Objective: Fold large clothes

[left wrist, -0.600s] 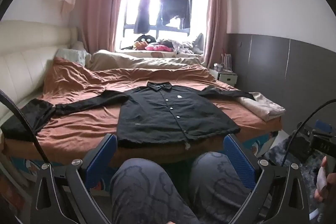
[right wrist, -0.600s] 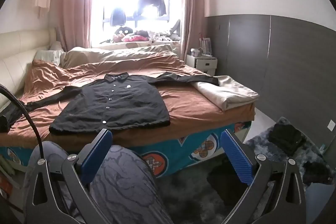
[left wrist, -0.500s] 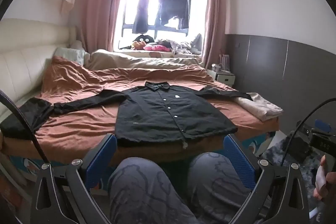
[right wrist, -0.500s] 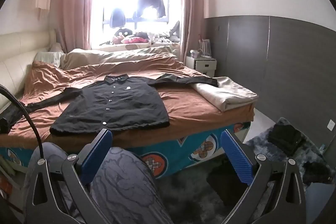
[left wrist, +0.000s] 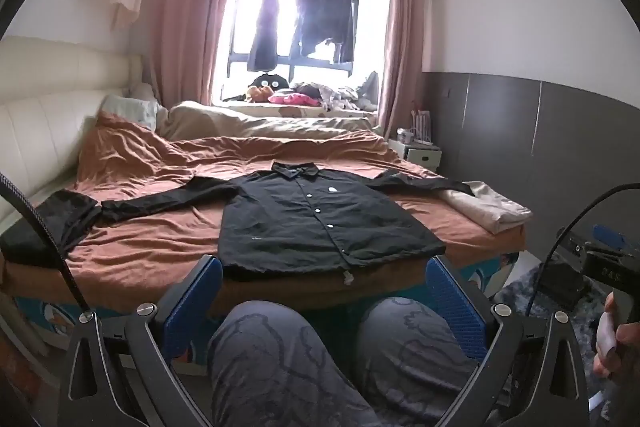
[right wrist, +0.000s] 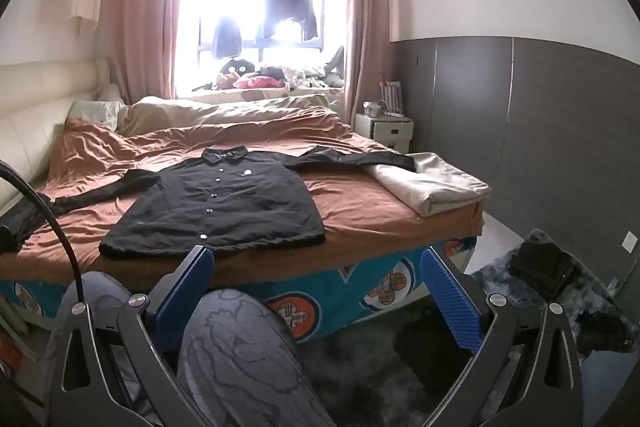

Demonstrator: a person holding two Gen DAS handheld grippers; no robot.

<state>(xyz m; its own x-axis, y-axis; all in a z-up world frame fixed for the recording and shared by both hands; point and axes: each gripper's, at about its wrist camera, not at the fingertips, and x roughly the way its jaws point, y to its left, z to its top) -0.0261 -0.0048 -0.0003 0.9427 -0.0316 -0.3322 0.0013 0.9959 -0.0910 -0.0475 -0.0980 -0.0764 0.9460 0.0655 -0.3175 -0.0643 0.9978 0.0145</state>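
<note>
The folding has not begun, I judge; the black shirt (left wrist: 320,223) lies flat and buttoned on the bed (left wrist: 160,247), ahead of both grippers and well apart from them, sleeves spread to each side; the left gripper (left wrist: 324,291) and the right gripper (right wrist: 316,275) both stand wide open and empty above the person's knees; the next move probably calls for a reach forward to a sleeve; the hem lies at the near bed edge, the folded beige blanket (right wrist: 432,187) touches the right cuff.
</note>
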